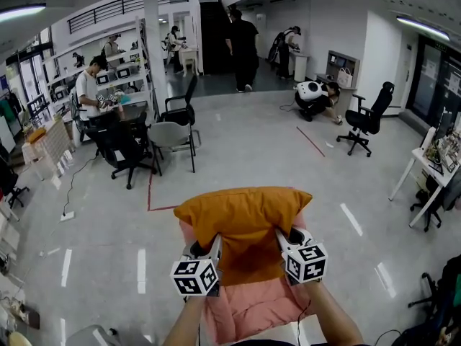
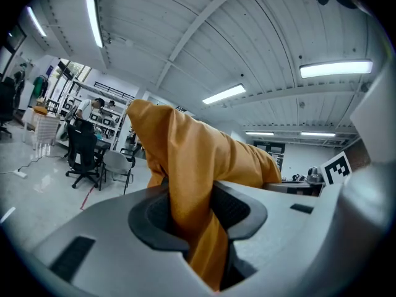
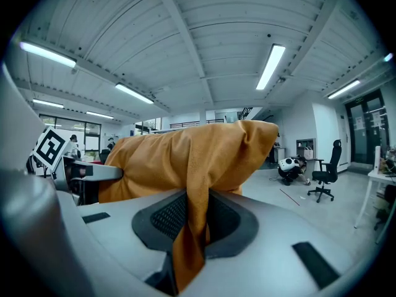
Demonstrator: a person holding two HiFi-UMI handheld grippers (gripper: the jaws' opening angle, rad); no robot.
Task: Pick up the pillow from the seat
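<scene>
- Pinching a fold of orange cloth each, your left hand-held gripper (image 2: 192, 210) and right hand-held gripper (image 3: 193, 218) are both clenched on the pillow (image 1: 241, 218). In each gripper view the fabric runs between the dark pads.
- You have the pillow straight ahead of both hands, its long axis running left to right. One end is bunched in each grip, so neither hand is nearer and you carry it evenly.
- Below it, toward you, sits the pink seat (image 1: 252, 307). The pillow looks raised off it, but its own bulk hides the lower edge, so I cannot tell whether it hangs fully clear.
- As a judgement, what remains is a level lift up and away with both hands together. If you let one side lead, the cloth could slip out of the thinner pinch.
- Beyond the pillow you face a pale glossy floor (image 1: 252, 150) with a red tape line (image 1: 150, 189). A grey chair (image 1: 169, 134) and a black office chair (image 1: 367, 117) stand well apart from you, and people stand at the far wall.
</scene>
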